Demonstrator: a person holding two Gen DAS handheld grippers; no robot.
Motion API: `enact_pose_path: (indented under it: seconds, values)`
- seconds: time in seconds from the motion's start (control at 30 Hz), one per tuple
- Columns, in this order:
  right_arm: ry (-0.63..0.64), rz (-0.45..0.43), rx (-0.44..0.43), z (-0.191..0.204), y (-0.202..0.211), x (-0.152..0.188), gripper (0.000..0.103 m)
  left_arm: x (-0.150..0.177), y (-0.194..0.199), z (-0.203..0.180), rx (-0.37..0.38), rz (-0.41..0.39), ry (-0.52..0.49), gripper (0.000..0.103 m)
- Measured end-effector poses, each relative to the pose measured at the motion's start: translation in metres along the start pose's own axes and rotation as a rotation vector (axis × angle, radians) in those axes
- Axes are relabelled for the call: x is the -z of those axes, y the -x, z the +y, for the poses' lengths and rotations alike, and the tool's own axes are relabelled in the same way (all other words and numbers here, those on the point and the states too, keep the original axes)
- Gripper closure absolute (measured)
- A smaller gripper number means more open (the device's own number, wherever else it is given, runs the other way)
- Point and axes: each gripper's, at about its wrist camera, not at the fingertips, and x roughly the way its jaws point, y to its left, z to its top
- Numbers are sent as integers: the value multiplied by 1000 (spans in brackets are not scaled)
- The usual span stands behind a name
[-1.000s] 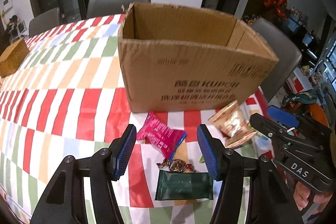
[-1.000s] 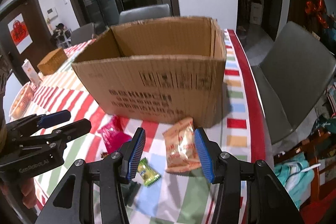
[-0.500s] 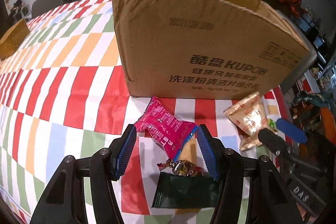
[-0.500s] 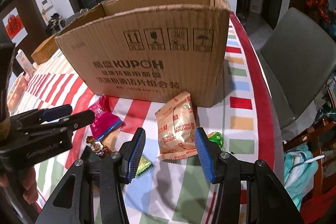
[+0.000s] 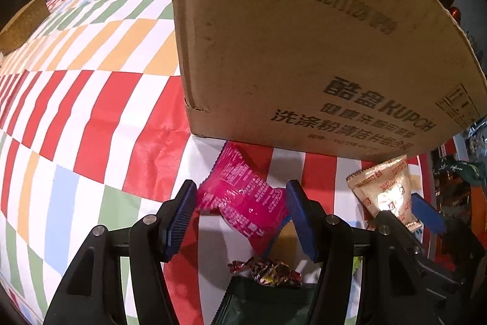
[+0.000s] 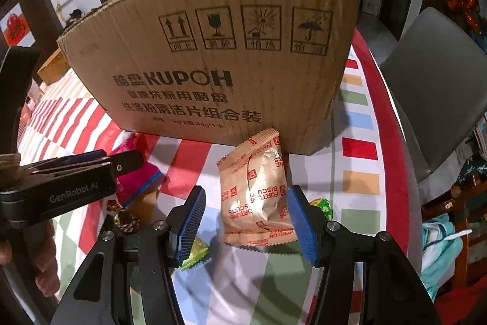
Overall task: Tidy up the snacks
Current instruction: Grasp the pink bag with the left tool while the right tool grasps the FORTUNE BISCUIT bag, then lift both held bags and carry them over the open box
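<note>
A pink snack packet lies on the checked tablecloth in front of the cardboard box. My left gripper is open and low over it, one blue finger at each side of the packet. In the right wrist view a tan biscuit packet lies against the box. It sits between the fingers of my right gripper, whose jaws are opening and do not press on it. A foil-wrapped candy and a dark green packet lie just behind the left fingers.
A small green candy and a yellow-green packet lie beside the right fingers. The table's red-bordered edge runs close on the right, with a grey chair beyond. A woven basket sits far left.
Both grippers have sunk toward the table and closer to the box. The pink packet now lies between the left fingers. The right fingers stand slightly wider around the tan packet.
</note>
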Motion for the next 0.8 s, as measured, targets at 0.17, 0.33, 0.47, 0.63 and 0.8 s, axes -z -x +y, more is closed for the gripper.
enact_pose_path:
  seconds: [0.17,0.33,0.47,0.63,0.8]
  values:
    - [7,14,-6,2,-10,-3,46,-4,-4,5,20,10,8,45]
    - [-6,42,-24,3,-22,-5,46,-2,-7,19,38,19,8,44]
    - [6,41,-26,7,-27,-6,46,-1,-12,29,69,35,8,41]
    - [21,42,-17,20,-35,-6,51,0,-15,40,93,49,15,39]
    - [20,24,-15,26,-36,-4,56,4,-14,43,98,55,2,42]
